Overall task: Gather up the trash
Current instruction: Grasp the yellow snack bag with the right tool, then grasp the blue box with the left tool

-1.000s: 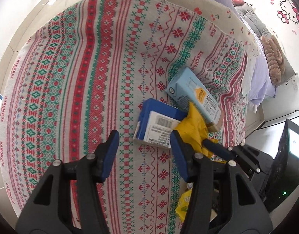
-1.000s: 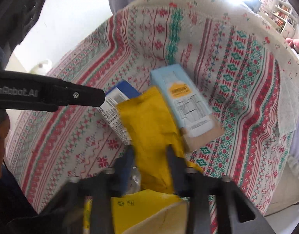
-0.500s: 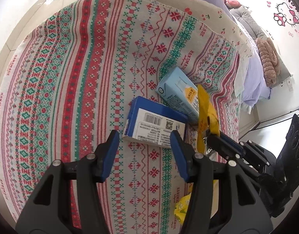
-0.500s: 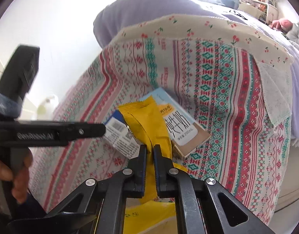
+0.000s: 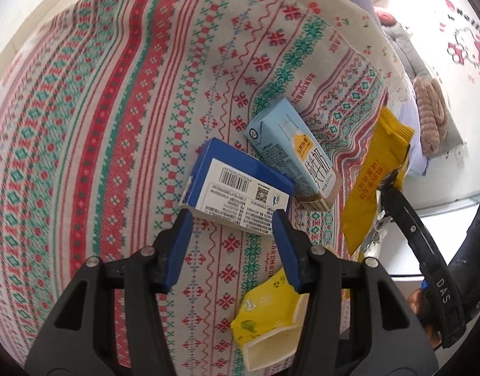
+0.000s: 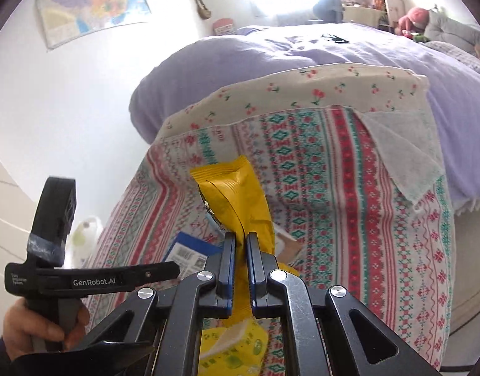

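My right gripper is shut on a yellow snack wrapper and holds it up above the patterned cloth; the wrapper also shows at the right of the left wrist view. My left gripper is open, its blue fingers on either side of the near edge of a blue box with a white barcode label. A light blue drink carton lies just beyond the box. A yellow carton lies near the cloth's front edge, under the left gripper's right finger.
The trash lies on a red, green and white patterned cloth over a bed with a purple duvet. The cloth's right edge drops off to the floor. A white tissue lies at the cloth's far right.
My right gripper has shut on the yellow wrapper and lifted it off the box and carton, up and to the right. My left gripper has moved in around the blue box.
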